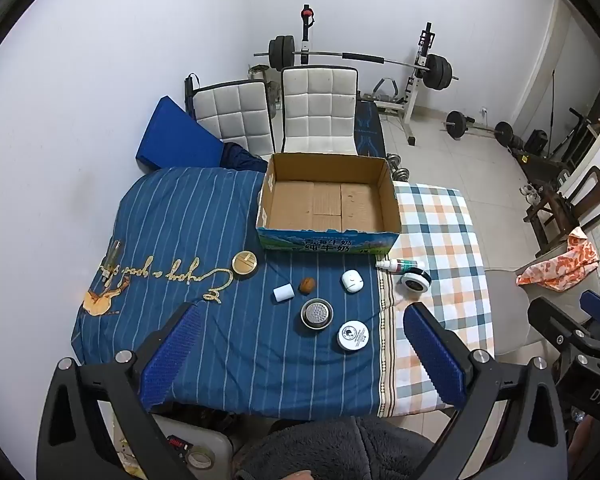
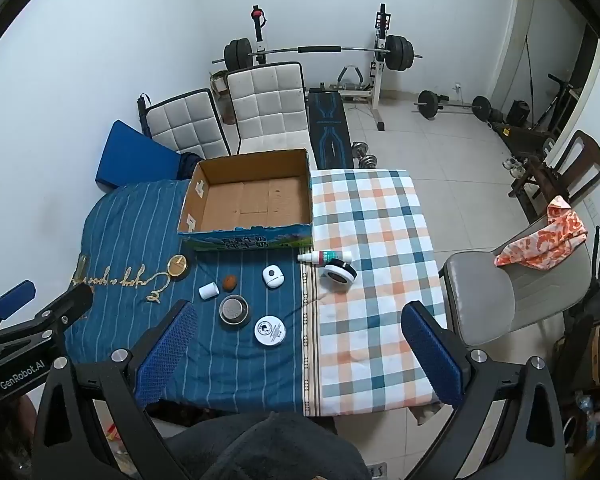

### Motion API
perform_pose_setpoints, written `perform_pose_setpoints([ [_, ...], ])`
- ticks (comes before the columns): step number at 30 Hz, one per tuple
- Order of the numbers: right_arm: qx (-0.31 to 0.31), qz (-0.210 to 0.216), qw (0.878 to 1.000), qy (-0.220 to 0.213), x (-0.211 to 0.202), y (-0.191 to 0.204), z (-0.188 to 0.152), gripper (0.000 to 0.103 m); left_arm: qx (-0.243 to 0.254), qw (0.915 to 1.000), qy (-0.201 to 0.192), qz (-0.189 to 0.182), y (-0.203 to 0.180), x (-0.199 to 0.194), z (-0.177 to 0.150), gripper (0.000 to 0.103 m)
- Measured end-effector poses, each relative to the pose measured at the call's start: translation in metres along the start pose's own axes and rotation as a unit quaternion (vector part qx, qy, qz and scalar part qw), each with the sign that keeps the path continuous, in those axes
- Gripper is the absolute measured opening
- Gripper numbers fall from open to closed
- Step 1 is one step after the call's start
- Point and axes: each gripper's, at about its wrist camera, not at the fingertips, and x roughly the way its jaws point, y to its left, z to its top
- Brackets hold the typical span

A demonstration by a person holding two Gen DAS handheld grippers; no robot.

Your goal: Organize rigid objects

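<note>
An empty cardboard box (image 1: 328, 204) (image 2: 252, 200) stands at the back of the cloth-covered table. In front of it lie small objects: a gold round tin (image 1: 245, 264), a white cylinder (image 1: 283, 293), a brown walnut (image 1: 307, 285), a white oval case (image 1: 352, 281), a metal cup (image 1: 317, 314), a white round tin (image 1: 353, 335), a dropper bottle (image 1: 400, 266) and a black-and-white puck (image 1: 416, 281). My left gripper (image 1: 300, 320) is open and empty above the near table edge. My right gripper (image 2: 300, 320) is open and empty, likewise.
Two white padded chairs (image 1: 316, 112) stand behind the table, with a blue cushion (image 1: 176, 136) at the left. A grey chair with an orange cloth (image 2: 540, 240) is to the right. A barbell rack (image 2: 320, 52) and weights stand at the far wall.
</note>
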Motion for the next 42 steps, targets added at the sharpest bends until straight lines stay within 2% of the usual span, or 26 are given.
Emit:
perform_pose_setpoints([
  [42,-0.001,-0.001,1.000,-0.007,-0.0070,0.0050,-0.0001,0.103,-0.001,1.0000,-0.007,-0.002,0.0017,-0.0058,0.0041,0.103],
])
